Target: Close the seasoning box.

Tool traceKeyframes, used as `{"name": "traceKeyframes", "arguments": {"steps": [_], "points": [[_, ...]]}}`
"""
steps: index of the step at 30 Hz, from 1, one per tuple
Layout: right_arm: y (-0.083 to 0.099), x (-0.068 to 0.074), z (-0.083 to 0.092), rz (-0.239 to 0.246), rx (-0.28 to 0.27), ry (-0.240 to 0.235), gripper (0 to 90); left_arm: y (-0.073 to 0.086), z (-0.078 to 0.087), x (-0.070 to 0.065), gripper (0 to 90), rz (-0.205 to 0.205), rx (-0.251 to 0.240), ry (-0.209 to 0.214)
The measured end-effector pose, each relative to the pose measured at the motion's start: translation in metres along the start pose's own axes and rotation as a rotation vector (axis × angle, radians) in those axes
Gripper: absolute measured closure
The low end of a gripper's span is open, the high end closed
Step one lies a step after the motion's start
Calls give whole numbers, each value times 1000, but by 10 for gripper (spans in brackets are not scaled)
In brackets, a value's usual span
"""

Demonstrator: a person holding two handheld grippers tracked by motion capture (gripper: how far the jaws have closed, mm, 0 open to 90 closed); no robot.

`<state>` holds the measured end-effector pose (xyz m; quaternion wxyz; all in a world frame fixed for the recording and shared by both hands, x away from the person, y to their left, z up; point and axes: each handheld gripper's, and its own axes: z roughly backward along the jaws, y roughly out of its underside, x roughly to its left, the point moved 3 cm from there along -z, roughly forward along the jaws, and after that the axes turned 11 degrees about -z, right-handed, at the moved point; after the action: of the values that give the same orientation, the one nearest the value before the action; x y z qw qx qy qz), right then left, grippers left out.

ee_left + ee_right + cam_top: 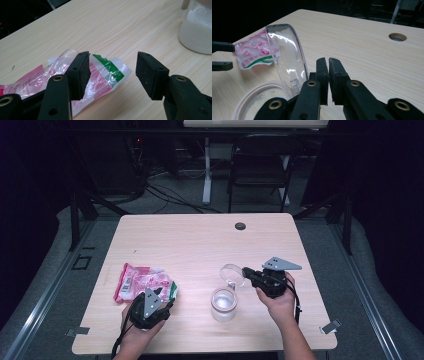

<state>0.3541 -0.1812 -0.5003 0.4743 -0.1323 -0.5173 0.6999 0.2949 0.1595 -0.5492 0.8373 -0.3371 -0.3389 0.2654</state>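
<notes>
Right tongs [248, 273], pinching the clear lid [232, 273] mid-frame above the open jar [223, 304], could let it slip; left tongs [112, 72] spread over the packet [145, 282], lower left of the bench [200, 240].

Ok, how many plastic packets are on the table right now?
1. The pink, white and green packet lies at the table's near left, just ahead of the open left gripper. Nothing suggests another.
</notes>
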Motion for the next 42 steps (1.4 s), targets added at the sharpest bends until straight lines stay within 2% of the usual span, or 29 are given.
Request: {"name": "traceKeyframes", "arguments": {"steps": [16, 29, 42], "points": [[3, 10, -3, 25, 19, -20, 847, 0, -1, 0, 447, 0, 2, 0], [10, 33, -9, 87, 55, -64, 830, 1, -2, 2, 447, 5, 2, 5], [13, 44, -13, 126, 71, -96, 803, 2, -2, 3, 447, 2, 7, 6]]}}
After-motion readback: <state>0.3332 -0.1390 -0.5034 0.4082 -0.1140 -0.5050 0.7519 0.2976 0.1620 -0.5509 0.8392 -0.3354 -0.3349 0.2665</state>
